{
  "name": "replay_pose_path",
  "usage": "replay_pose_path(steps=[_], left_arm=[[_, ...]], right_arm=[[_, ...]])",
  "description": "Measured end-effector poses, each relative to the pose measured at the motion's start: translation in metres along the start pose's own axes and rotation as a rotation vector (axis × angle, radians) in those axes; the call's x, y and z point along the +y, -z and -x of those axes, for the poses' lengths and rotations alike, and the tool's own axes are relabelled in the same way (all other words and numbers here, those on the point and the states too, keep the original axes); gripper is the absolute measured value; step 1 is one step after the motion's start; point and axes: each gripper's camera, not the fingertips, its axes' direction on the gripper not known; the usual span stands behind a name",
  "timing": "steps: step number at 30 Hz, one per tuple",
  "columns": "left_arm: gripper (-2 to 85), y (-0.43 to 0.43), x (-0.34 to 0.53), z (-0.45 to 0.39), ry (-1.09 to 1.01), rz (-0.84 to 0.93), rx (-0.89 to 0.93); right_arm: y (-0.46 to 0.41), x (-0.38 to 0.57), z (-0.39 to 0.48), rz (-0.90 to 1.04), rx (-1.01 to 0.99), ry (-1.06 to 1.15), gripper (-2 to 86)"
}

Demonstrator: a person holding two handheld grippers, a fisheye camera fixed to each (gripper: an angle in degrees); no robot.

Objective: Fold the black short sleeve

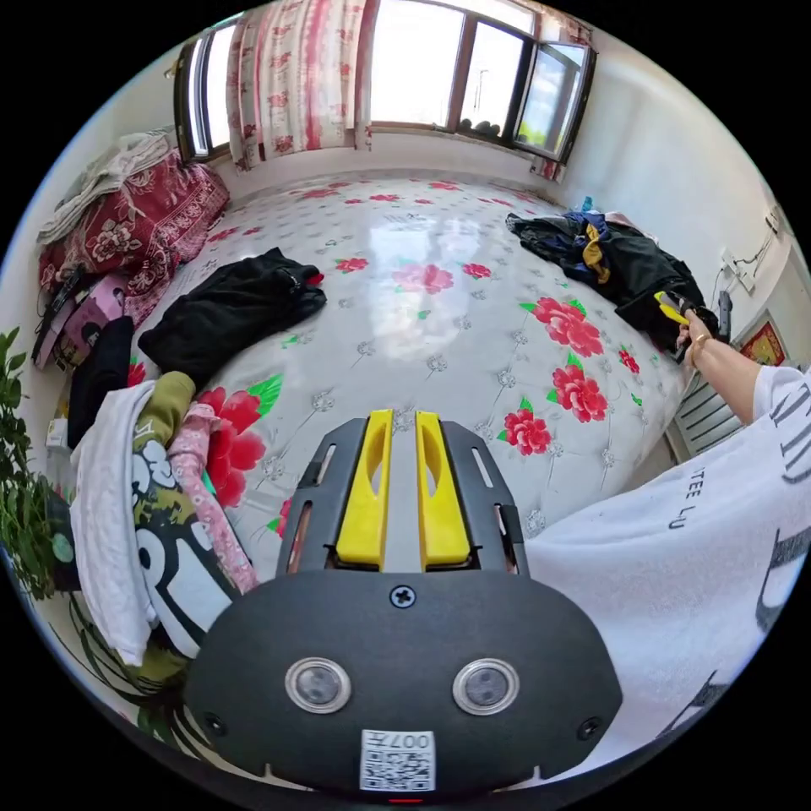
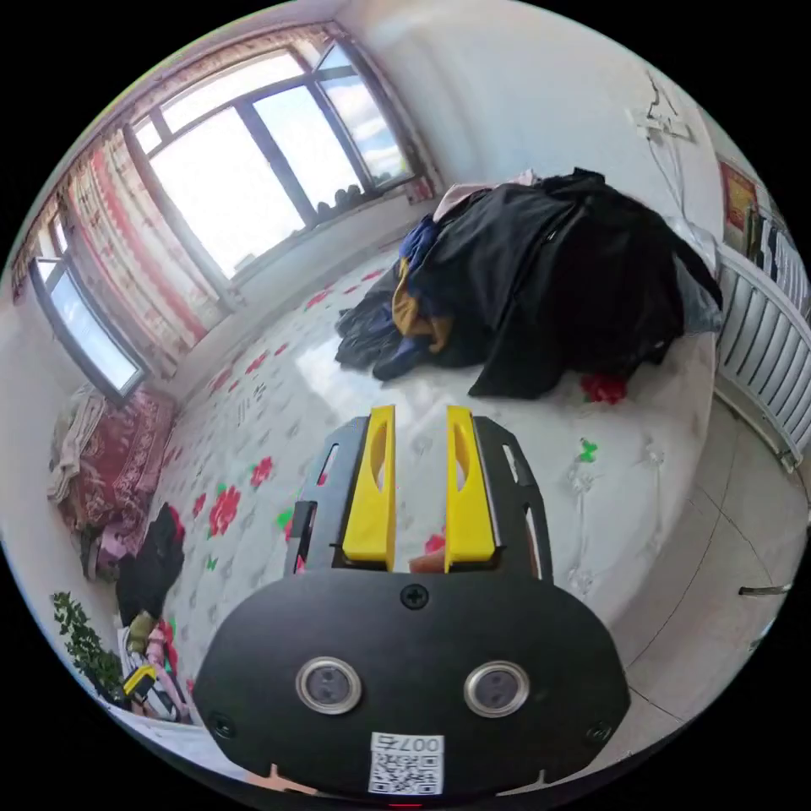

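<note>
Left gripper (image 1: 404,422): we hold it empty above the near edge of the bed, jaws a narrow slit apart, nothing between them; it looks parked while the other hand fetches.
Right gripper (image 2: 420,418): we see it parted and empty, aimed at the dark pile; in the left gripper view it shows at the end of the person's outstretched arm (image 1: 731,372), right at that pile.
Black short sleeve: we cannot single it out; we judge it lies in the dark clothes heap (image 2: 557,270) at the bed's corner, near the radiator (image 2: 764,338).
Bed (image 1: 439,338): a floral sheet with a bare middle, likely kept free as the folding surface.
Other black garment (image 1: 232,308): lying apart on the opposite side.
Folded stack (image 1: 156,498): at the near edge, seemingly finished pieces.
Stage: fetching, as we judge it; folding not begun.
</note>
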Motion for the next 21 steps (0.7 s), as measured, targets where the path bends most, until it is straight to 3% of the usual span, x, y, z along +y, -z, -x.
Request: replay_pose_path(steps=[8,16,21], left_arm=[[5.0,-0.078,-0.047,-0.034,-0.003,0.164,-0.050],[4.5,-0.159,-0.084,-0.044,0.081,0.302,-0.020],[3.9,-0.171,-0.092,-0.049,0.071,0.272,0.010]], right_arm=[[-0.045,-0.116,-0.021,-0.185,0.180,0.006,9.3],[-0.100,-0.163,-0.073,-0.137,0.231,-0.232,4.1],[-0.067,-0.145,-0.058,-0.197,-0.072,-0.187,0.2]])
